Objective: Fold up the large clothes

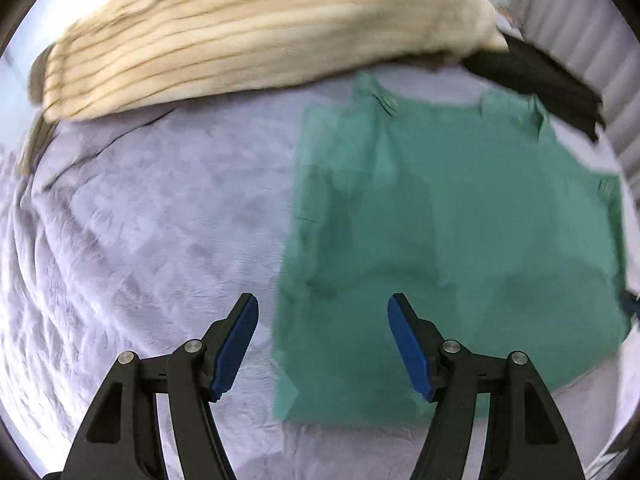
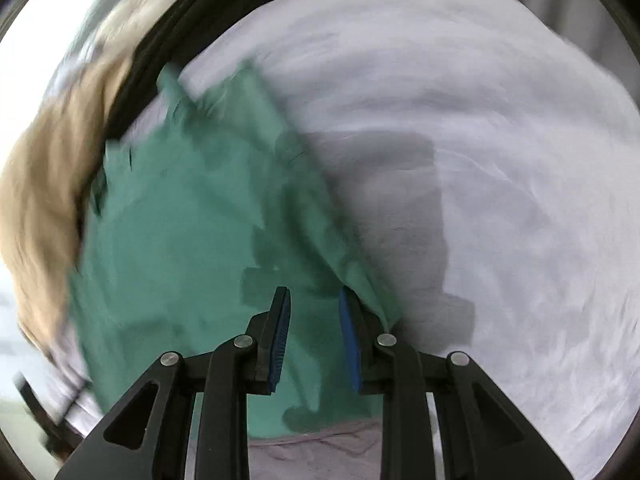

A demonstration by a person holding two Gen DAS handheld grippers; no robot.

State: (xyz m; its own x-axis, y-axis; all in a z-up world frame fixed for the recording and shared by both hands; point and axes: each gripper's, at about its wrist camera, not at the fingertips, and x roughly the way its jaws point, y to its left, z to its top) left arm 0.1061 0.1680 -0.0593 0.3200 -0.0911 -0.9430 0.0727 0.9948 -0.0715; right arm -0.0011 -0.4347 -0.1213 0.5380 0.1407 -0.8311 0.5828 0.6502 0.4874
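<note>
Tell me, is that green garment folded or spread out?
Partly folded: the green garment lies flat on the lilac blanket as a neat rectangle with straight side edges, no sleeves sticking out.

A pale lilac bed cover (image 1: 160, 220) spreads across the whole bed, soft and creased, with deeper folds toward its left edge in the left wrist view. At the bed's far edge lies a cream pillow with thin tan stripes (image 1: 260, 28), long side along that edge. Just beside the pillow's right end, at the far right corner, sits a black cloth item (image 1: 536, 76), too blurred to identify. Behind that corner rises a ribbed grey panel (image 1: 576, 28).
</note>
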